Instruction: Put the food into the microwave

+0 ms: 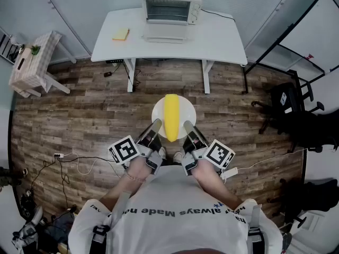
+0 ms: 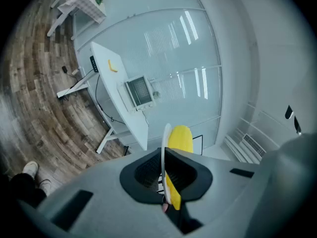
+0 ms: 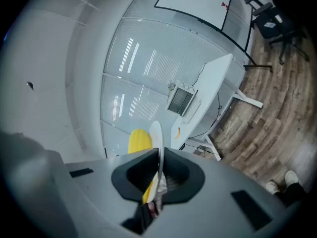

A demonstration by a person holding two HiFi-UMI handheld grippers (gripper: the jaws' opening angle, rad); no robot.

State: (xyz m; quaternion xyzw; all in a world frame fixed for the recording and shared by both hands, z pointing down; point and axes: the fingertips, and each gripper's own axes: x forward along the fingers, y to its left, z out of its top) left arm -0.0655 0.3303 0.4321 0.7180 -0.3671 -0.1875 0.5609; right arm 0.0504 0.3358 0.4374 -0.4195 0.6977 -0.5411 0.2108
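Observation:
A white plate (image 1: 185, 110) with a yellow ear of corn (image 1: 171, 115) on it is held in the air over the wooden floor. My left gripper (image 1: 154, 129) is shut on the plate's near left rim and my right gripper (image 1: 188, 128) is shut on its near right rim. In the left gripper view the plate (image 2: 165, 158) shows edge-on between the jaws, with the corn (image 2: 180, 138) beside it. The right gripper view shows the same plate (image 3: 158, 142) and corn (image 3: 138, 140). The microwave (image 1: 171, 7) stands on the far white table (image 1: 222, 38), its door (image 1: 165, 33) folded down open.
A yellow object (image 1: 121, 34) lies on the table's left part. A small checked side table (image 1: 33, 61) stands at the far left. Black chairs and a frame (image 1: 296, 102) stand at the right. Cables (image 1: 74, 160) trail on the floor at the left.

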